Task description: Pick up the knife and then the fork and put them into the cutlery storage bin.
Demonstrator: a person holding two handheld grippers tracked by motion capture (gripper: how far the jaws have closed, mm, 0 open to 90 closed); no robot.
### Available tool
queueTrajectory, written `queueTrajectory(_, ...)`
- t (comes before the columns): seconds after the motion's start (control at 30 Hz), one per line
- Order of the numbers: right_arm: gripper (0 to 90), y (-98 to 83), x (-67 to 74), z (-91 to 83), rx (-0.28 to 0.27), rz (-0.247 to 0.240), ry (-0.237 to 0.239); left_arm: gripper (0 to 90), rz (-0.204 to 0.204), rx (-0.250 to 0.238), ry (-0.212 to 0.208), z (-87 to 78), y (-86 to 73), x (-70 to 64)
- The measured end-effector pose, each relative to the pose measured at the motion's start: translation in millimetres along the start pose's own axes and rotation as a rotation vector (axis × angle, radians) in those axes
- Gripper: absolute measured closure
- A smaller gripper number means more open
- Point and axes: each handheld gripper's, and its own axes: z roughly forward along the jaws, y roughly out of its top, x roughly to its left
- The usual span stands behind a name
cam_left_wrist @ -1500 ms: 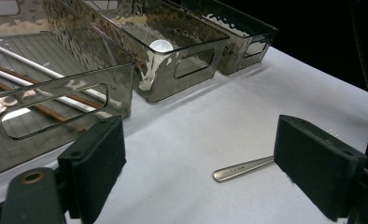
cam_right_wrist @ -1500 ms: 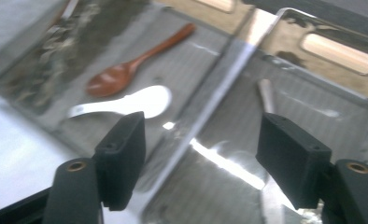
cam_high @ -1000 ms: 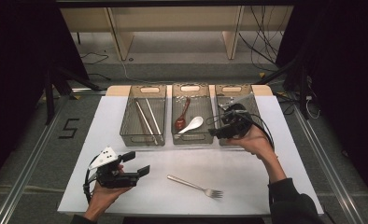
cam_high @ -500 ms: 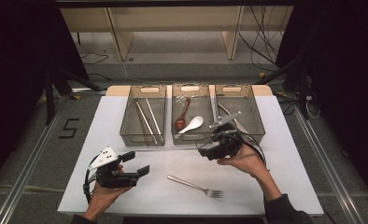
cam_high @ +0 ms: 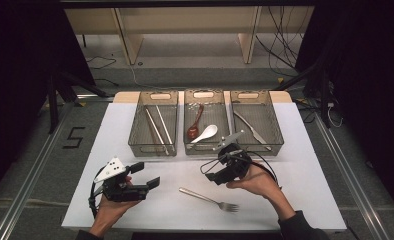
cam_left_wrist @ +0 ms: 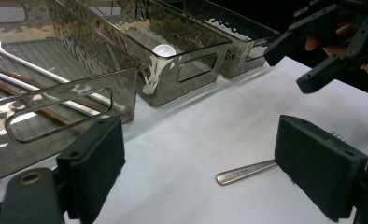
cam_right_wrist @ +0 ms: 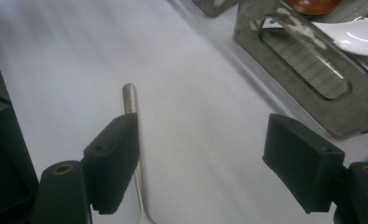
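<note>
A metal fork [cam_high: 208, 199] lies on the white table [cam_high: 295, 170] near the front, tines to the right. My right gripper [cam_high: 209, 171] hovers open just above and behind it, empty. In the right gripper view the fork handle [cam_right_wrist: 130, 100] runs beside the left pad [cam_right_wrist: 114, 161], outside the gap of the right gripper [cam_right_wrist: 209, 161]. My left gripper [cam_high: 147, 175] rests open at the front left, pointing at the fork. In the left gripper view the fork handle [cam_left_wrist: 245, 171] lies beyond the open left gripper [cam_left_wrist: 205, 158], with the other gripper [cam_left_wrist: 327, 42] at top right.
Three clear bins stand in a row at the back. The left bin [cam_high: 135, 145] holds chopsticks [cam_high: 157, 129]. The middle bin [cam_high: 203, 148] holds a red spoon [cam_high: 194, 127] and a white spoon [cam_high: 205, 134]. The right bin [cam_high: 277, 140] holds a knife [cam_high: 252, 130].
My right gripper has come away from the right bin, moving left and toward the front, down to the fork. The left gripper has stayed where it was.
</note>
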Motion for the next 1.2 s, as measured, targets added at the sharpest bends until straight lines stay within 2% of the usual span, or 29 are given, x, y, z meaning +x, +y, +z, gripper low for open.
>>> queueTrajectory(0.1,27.5,-0.4,4.4,3.0,0.023,-0.004,0.003,15.6,0.001,-0.001,0.0,-0.4,0.0,0.2)
queueTrajectory(0.33,28.2,-1.3,14.4,14.4,0.078,-0.047,0.012,15.6,0.001,-0.002,0.002,-0.5,0.0,0.3)
queueTrajectory(0.67,29.2,-3.1,23.4,25.2,0.136,-0.068,0.024,15.6,0.002,-0.004,0.001,-0.5,0.1,-0.4)
queueTrajectory(0.83,31.2,-3.6,28.1,29.9,0.16,-0.105,0.033,15.6,0.003,-0.005,0.003,-0.6,0.2,-0.1)
queueTrajectory(1.2,38.0,-7.0,34.8,40.6,0.227,-0.134,0.043,15.6,0.002,-0.006,0.002,-0.9,0.3,-0.5)
